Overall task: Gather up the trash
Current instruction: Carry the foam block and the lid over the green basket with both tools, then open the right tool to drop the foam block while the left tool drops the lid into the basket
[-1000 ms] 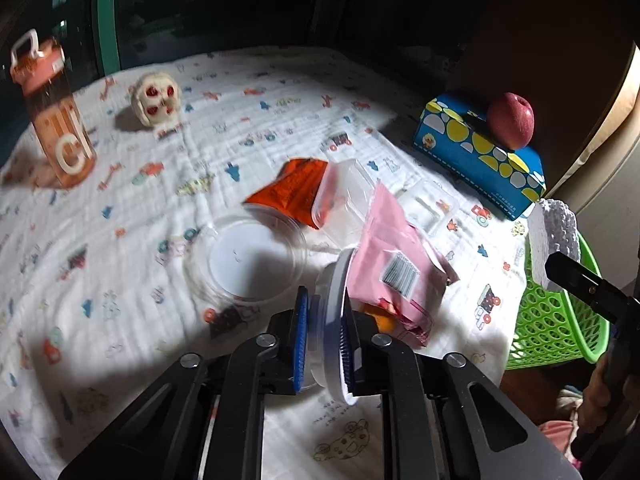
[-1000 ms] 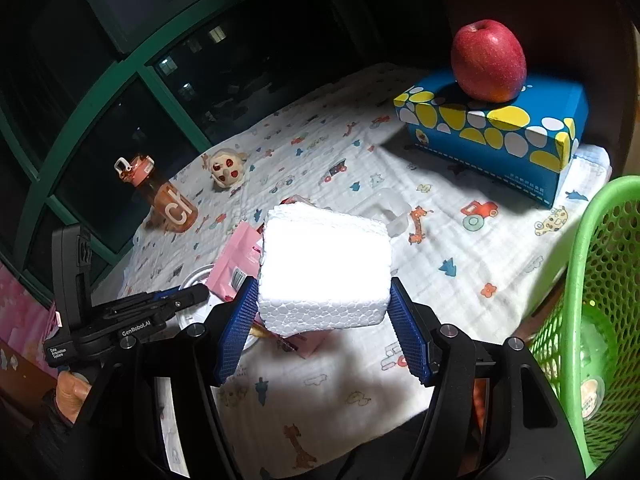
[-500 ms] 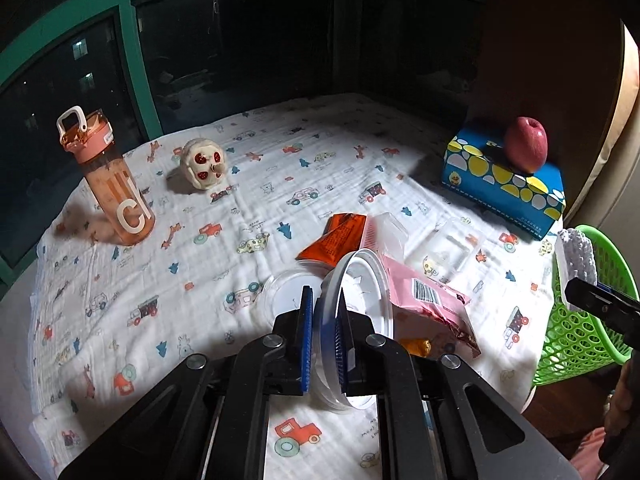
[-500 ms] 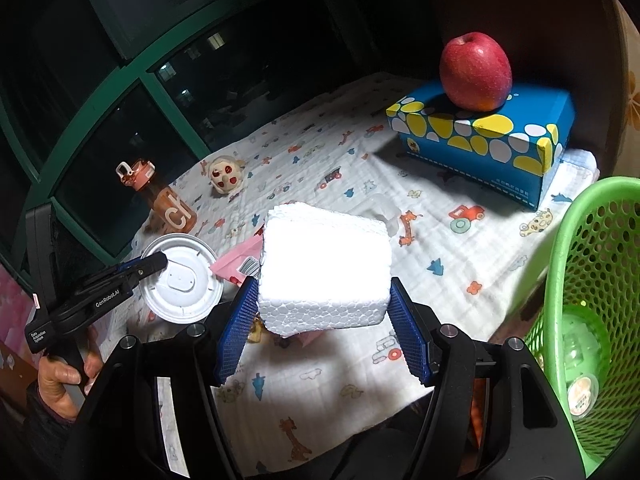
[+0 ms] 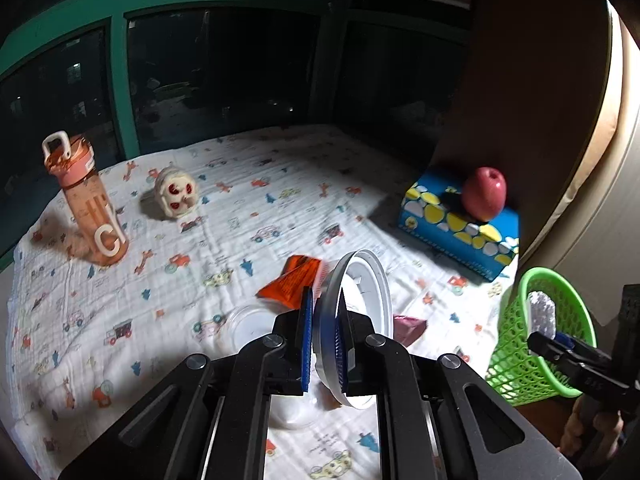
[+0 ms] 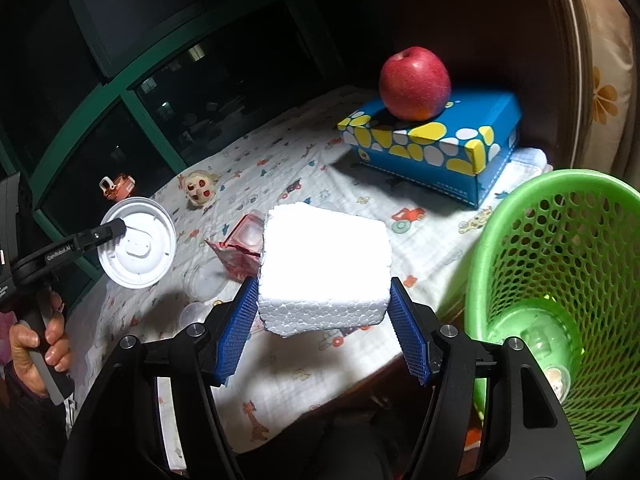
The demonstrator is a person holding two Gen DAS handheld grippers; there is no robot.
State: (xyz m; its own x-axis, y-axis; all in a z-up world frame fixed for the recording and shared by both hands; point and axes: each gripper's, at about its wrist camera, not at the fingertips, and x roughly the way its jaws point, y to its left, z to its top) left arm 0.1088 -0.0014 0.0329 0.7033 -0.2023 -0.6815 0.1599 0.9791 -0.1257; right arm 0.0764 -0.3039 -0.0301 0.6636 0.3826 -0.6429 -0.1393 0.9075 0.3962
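My left gripper (image 5: 323, 340) is shut on a white round plastic lid (image 5: 360, 308), held on edge above the table; the lid also shows in the right wrist view (image 6: 138, 242). My right gripper (image 6: 324, 320) is shut on a white foam block (image 6: 324, 268), held just left of the green mesh basket (image 6: 560, 280); the block (image 5: 542, 314) shows at the basket's (image 5: 532, 364) rim in the left wrist view. On the cloth lie an orange wrapper (image 5: 294, 284), a pink packet (image 6: 234, 258) and a clear round lid (image 5: 250, 322).
A blue tissue box (image 6: 436, 148) with a red apple (image 6: 414, 82) stands at the back right. An orange bottle (image 5: 86, 204) and a skull toy (image 5: 176, 194) stand at the back left. The basket holds a clear bottle (image 6: 544, 336).
My left gripper has lifted the white lid higher above the table. My right gripper has carried the foam block rightward, closer to the green basket.
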